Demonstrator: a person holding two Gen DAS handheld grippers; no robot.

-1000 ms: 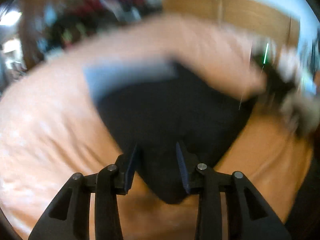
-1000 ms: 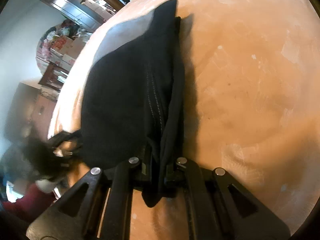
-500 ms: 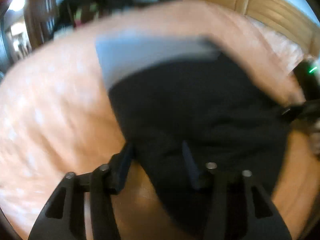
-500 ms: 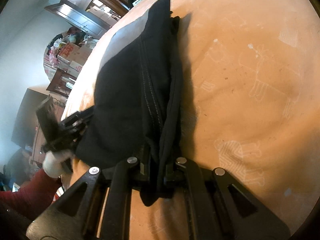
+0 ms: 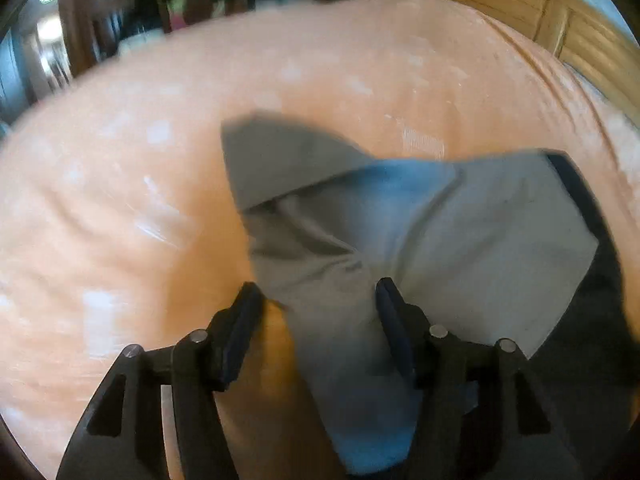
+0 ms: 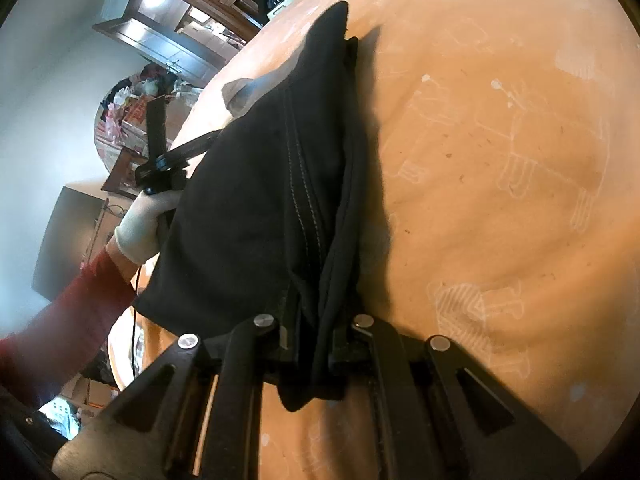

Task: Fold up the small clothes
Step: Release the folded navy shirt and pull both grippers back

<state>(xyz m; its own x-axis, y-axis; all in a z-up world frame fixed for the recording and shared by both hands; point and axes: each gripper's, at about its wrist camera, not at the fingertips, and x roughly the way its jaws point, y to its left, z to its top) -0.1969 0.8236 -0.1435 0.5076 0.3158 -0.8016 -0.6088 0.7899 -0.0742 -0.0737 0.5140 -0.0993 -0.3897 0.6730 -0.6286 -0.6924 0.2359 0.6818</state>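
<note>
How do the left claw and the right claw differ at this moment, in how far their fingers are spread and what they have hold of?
The left claw has its fingers wide apart, with grey fabric lying loosely between them; the right claw is closed tight on a bunched edge of the black garment. The left one looks down at the grey side, the right one along a stitched black seam. Both are over the orange bedsheet.

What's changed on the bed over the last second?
The left gripper has swung from the black garment to the grey garment, which now lies between its open fingers, not gripped. The right gripper stays shut on the black garment's edge on the orange bedsheet.
</note>
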